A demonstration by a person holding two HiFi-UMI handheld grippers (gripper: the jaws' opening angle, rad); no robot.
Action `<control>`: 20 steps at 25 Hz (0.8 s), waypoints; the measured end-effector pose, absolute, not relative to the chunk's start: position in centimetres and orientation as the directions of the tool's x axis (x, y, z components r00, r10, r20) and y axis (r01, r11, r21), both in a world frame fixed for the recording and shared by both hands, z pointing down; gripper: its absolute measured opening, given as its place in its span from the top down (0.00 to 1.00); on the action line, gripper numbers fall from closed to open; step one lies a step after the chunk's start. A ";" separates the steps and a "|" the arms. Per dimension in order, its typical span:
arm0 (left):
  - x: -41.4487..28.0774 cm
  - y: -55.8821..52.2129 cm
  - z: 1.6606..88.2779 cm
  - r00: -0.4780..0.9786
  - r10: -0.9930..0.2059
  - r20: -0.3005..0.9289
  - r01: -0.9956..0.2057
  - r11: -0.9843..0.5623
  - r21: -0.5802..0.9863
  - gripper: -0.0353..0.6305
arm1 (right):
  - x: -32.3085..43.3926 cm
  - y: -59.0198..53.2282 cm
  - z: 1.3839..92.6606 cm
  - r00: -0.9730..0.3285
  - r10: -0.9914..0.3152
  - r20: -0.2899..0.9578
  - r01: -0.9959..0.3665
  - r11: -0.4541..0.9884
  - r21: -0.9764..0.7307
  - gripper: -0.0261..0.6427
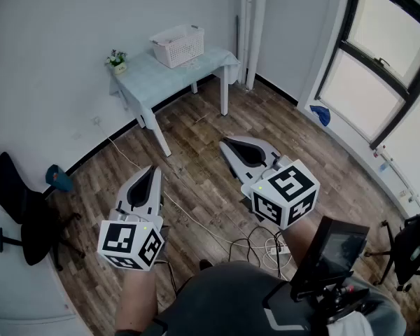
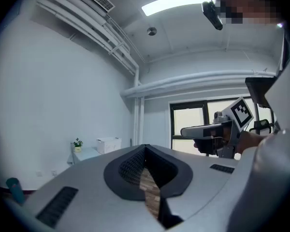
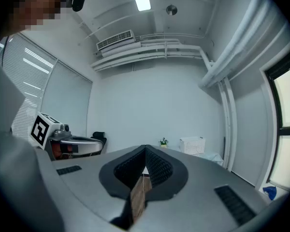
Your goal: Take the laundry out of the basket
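Observation:
A white slotted laundry basket (image 1: 176,45) stands on a small pale table (image 1: 154,78) against the far wall; I cannot see what is inside it. It shows small and far off as the basket (image 2: 108,144) in the left gripper view and the basket (image 3: 192,145) in the right gripper view. My left gripper (image 1: 154,168) and right gripper (image 1: 225,143) hover side by side over the wooden floor, well short of the table, both pointing towards it. The jaws of each are shut with nothing between them. The left gripper's tips (image 2: 145,147) and the right gripper's tips (image 3: 145,148) meet.
A small potted plant (image 1: 116,60) sits on the table's left corner. A black chair (image 1: 21,215) and a blue object (image 1: 58,178) stand at the left wall. Cables (image 1: 217,229) trail over the floor near my feet. Windows (image 1: 378,61) line the right wall, with a blue cloth (image 1: 320,114) below.

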State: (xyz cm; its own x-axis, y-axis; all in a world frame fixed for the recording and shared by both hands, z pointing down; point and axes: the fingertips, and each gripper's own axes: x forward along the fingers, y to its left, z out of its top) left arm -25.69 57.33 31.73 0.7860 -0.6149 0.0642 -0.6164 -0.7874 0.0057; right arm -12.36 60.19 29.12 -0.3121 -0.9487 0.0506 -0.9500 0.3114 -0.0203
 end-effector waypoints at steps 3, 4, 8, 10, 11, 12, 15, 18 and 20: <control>-25.8 57.1 31.7 0.792 -0.608 0.051 -0.609 -0.793 0.011 0.94 | -12.7 60.1 28.7 -0.321 -0.946 0.043 -0.947 0.320 -0.014 0.94; -25.9 57.1 31.7 0.792 -0.608 0.049 -0.609 -0.793 0.014 0.94 | -12.8 60.1 28.7 -0.322 -0.946 0.041 -0.947 0.322 -0.012 0.94; -26.4 56.7 31.5 0.790 -0.614 0.013 -0.614 -0.790 0.008 0.94 | -13.4 59.5 28.7 -0.326 -0.944 0.041 -0.945 0.326 -0.014 0.94; -26.8 56.5 31.6 0.787 -0.616 -0.013 -0.616 -0.788 0.008 0.94 | -13.8 59.2 29.0 -0.320 -0.946 0.047 -0.947 0.319 -0.026 0.94; -27.0 56.4 31.6 0.786 -0.618 -0.023 -0.618 -0.786 0.010 0.94 | -14.0 59.0 29.1 -0.313 -0.948 0.050 -0.950 0.312 -0.034 0.94; -27.4 56.1 31.6 0.783 -0.621 -0.028 -0.621 -0.784 0.012 0.94 | -14.2 58.8 29.1 -0.307 -0.951 0.050 -0.952 0.305 -0.038 0.94; -28.7 54.7 31.8 0.781 -0.625 -0.010 -0.624 -0.781 0.033 0.94 | -15.3 57.8 29.0 -0.303 -0.952 0.038 -0.953 0.301 -0.043 0.94; -29.4 53.6 32.3 0.802 -0.598 0.001 -0.597 -0.800 0.054 0.94 | -16.3 56.9 29.0 -0.291 -0.956 0.041 -0.957 0.290 -0.033 0.94; -29.7 53.1 32.6 0.814 -0.581 0.002 -0.580 -0.812 0.060 0.94 | -16.8 56.4 29.2 -0.281 -0.959 0.044 -0.960 0.280 -0.029 0.94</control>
